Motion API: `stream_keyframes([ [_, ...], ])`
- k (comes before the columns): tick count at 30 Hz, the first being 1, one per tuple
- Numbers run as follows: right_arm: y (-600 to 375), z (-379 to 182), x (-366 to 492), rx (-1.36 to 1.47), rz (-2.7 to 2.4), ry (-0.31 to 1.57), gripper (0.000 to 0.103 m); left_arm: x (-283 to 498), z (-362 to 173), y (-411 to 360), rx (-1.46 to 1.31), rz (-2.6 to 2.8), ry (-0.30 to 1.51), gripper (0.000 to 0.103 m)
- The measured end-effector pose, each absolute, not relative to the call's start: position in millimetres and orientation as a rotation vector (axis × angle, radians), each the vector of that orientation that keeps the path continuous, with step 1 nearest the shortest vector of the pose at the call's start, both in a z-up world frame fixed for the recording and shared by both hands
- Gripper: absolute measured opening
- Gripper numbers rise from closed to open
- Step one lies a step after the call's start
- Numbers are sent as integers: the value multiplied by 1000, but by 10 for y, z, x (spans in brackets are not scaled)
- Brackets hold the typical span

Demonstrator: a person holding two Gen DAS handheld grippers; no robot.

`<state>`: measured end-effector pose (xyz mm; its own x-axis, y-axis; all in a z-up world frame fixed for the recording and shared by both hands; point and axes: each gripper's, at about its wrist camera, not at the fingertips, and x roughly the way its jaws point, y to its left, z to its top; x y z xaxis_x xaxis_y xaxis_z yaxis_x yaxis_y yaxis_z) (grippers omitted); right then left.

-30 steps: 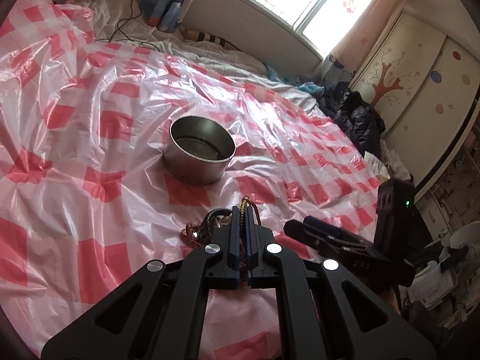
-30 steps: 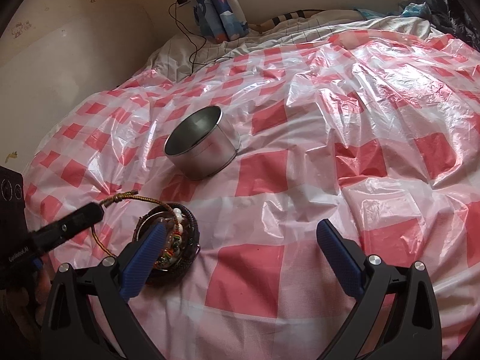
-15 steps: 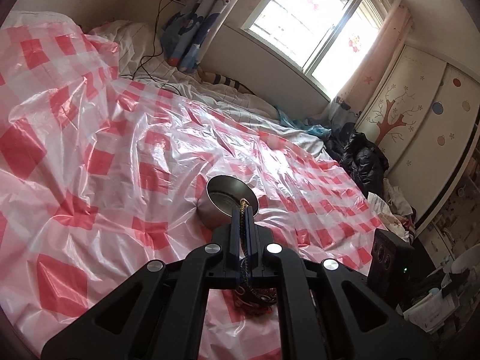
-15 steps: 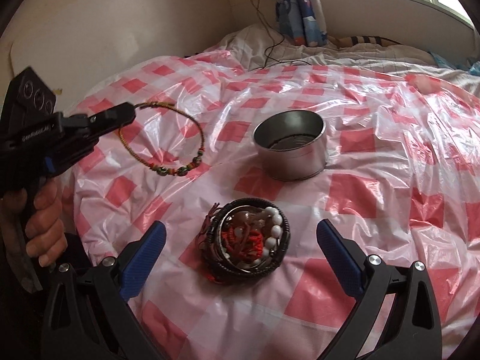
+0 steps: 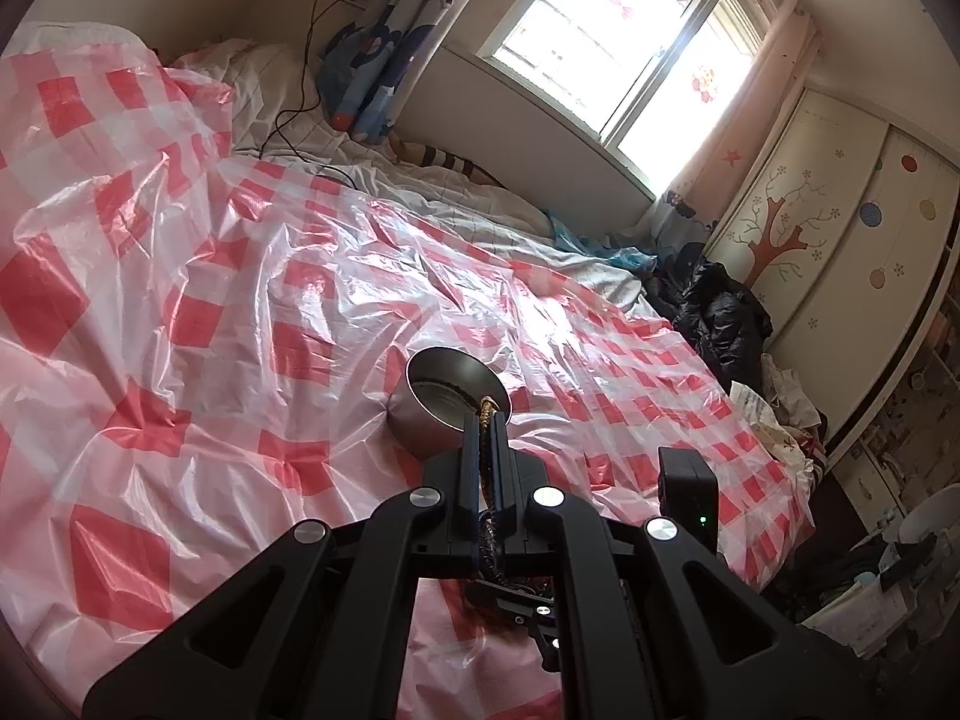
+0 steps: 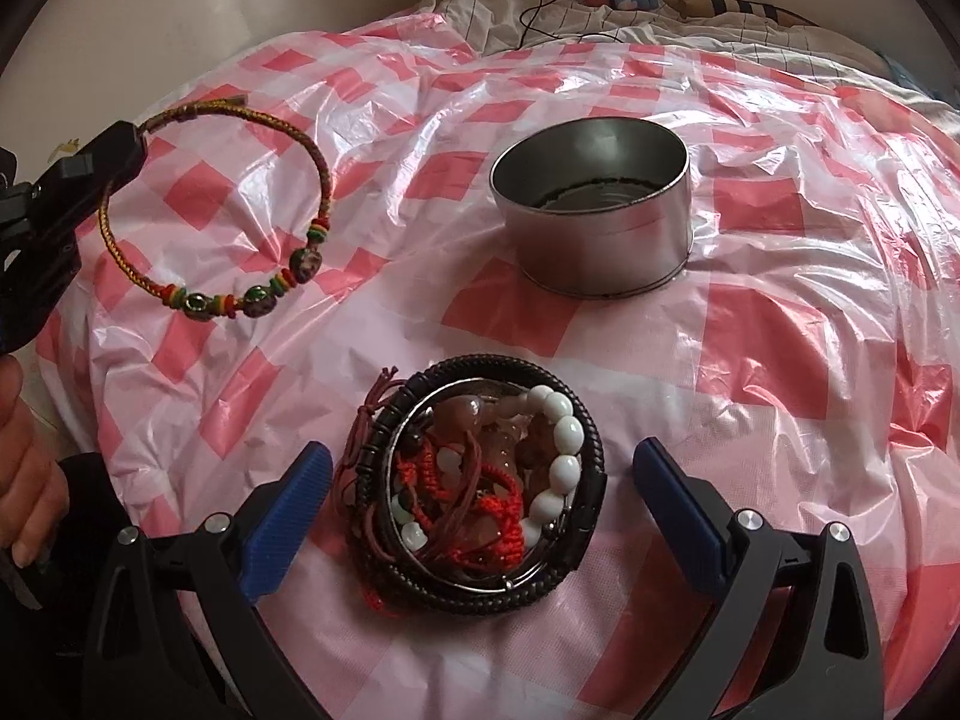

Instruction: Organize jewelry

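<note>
A woven cord bracelet [image 6: 222, 222] — gold and brown braid with green, red and dark beads along its lower arc — hangs in the air, pinched at its top end by the left gripper [image 6: 129, 141], whose jaws are pressed together on the cord. In the left wrist view the same cord [image 5: 487, 414] shows only as a short braided stub poking out past the closed fingertips of that gripper [image 5: 487, 438], with the round metal tin [image 5: 450, 405] directly ahead of the jaws and just beyond them.

From the right wrist view, the hanging bracelet is up and to the left of the right gripper [image 6: 480, 498], well apart from the tin [image 6: 594, 216], which stands upright and open ahead of the jaws. The right gripper's blue-padded jaws are spread wide and hold nothing — between them, on the sheet, lies the jewelry pile [image 6: 480, 492]: a black braided bangle ringing white beads, red knotted cord and pinkish stones. One blue pad [image 6: 288, 516] sits just beside the pile's left edge.

Everything rests on a crinkled red-and-white checked plastic sheet [image 6: 780, 360] spread over a bed. A bare hand [image 6: 27, 468] grips the left gripper's handle.
</note>
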<state>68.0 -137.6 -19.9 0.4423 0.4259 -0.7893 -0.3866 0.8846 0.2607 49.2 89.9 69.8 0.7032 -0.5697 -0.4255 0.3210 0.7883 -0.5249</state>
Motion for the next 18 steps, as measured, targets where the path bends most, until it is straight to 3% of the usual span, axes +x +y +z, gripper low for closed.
stream_keyframes([
  [1,-1391,-201,678,51,506,988,96,490,699,902,-439,-513,611,3],
  [2,-1408,-209,680,56,505,989,89,492,700,899,-440,-513,611,3],
  [3,-1424,-214,685,60,508,996,75,492,700,900,-440,-513,611,3],
  [4,-1441,-212,687,73,511,999,70,492,698,901,-440,-514,611,3],
  [8,-1426,-182,658,59,507,986,66,494,699,902,-439,-512,611,3],
  [13,-1486,-194,674,112,533,1023,73,497,694,905,-441,-514,613,3],
  [15,-1474,-183,639,100,542,1018,85,492,679,907,-441,-514,615,3],
  [18,-1444,-158,552,52,543,1003,88,493,680,907,-442,-514,615,3],
])
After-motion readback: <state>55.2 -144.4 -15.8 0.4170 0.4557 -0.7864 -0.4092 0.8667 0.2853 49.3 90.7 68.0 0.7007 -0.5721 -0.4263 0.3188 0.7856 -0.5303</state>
